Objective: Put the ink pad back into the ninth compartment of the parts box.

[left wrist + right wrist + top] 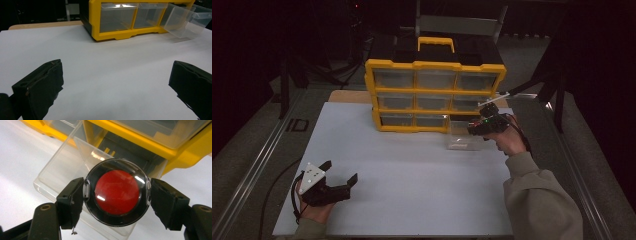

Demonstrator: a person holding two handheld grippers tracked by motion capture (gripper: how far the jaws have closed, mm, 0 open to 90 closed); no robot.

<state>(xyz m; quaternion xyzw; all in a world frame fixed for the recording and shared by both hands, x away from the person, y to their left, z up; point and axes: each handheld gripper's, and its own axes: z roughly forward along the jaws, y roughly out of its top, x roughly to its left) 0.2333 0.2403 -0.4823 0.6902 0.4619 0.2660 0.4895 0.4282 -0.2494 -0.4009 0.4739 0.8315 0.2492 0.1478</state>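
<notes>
A round disc with a glossy red centre, a black ring and a clear plastic cover (117,195) sits pinched between the two matte black jaws of the right claw (117,195), one pad pressing its rim at 9 o'clock and the other at 3 o'clock. The disc hangs just above a clear, thin-walled plastic drawer (58,173) that is pulled out of the bottom row of a yellow plastic organiser cabinet with transparent drawers (435,95); the dark empty slot of the drawer gapes at the disc's 1 o'clock in the right gripper view. In the high view the drawer (463,136) rests on the bench at the cabinet's 5 o'clock, and the right claw (476,127) is over its right end, held by a hand whose grey sleeve comes in from 5 o'clock.

The cabinet is boxy, three rows of three drawers, with a yellow carry handle on top. It stands on a smooth, flat, pale grey bench (412,190).

The left claw (341,173) rests low at the bench's 7 o'clock, well apart from the cabinet, its jaws spread wide with nothing between them and pointing toward 2 o'clock. A white three-cornered plate tops it. In the left gripper view its blunt, rubbery black pads (41,83) frame bare bench surface.
</notes>
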